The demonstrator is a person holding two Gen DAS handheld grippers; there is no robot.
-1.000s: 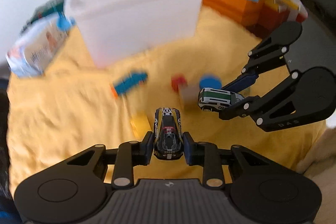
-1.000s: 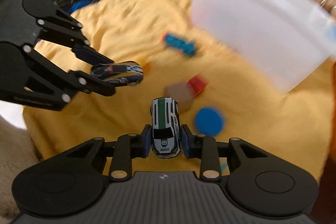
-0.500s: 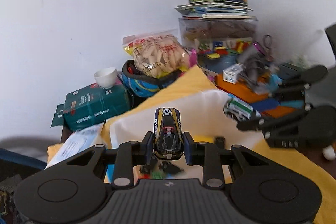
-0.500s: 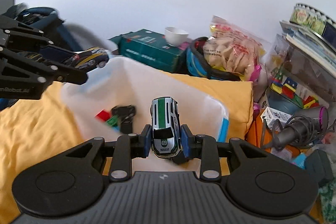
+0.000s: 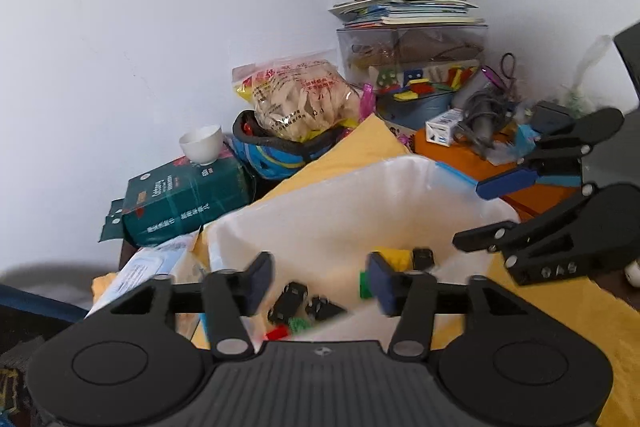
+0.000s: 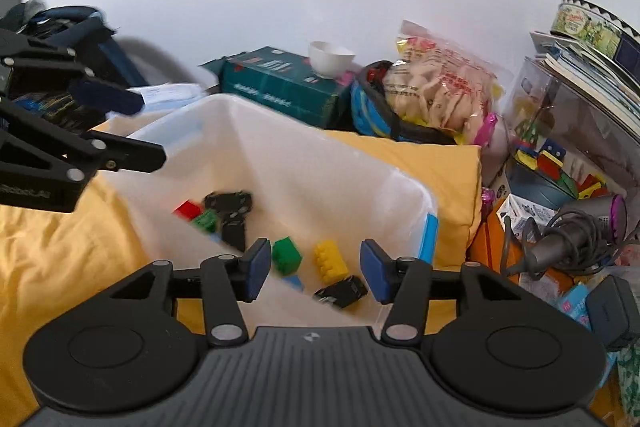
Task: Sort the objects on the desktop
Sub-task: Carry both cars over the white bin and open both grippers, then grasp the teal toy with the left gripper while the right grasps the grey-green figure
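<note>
A: Both claws hang over the white bin (image 6: 320,163) in the middle of each frame. The left claw (image 5: 316,279) has its jaws opening with nothing between the pads; the right claw (image 6: 312,269) is opening too, likewise holding nothing.

B: And the toys?

A: On the bin floor. In the right wrist view a dark toy car (image 6: 342,291) lies low centre beside a yellow brick (image 6: 330,261) and a green brick (image 6: 286,254); more dark cars (image 6: 230,205) and a red brick (image 6: 188,209) sit further left. The bin rests on a yellow cloth (image 6: 60,247) over the worktop.

B: How would those pieces handle?

A: My guess is light, rigid plastic. The cars likely roll on their wheels and have glossy bodies, so I'd pinch one across its flat sides, mid-length. The bricks are stiff and square; opposite flat faces should hold well. Nothing looks fragile.

B: The bin itself?

A: Thin-walled, probably easy to nudge.
</note>
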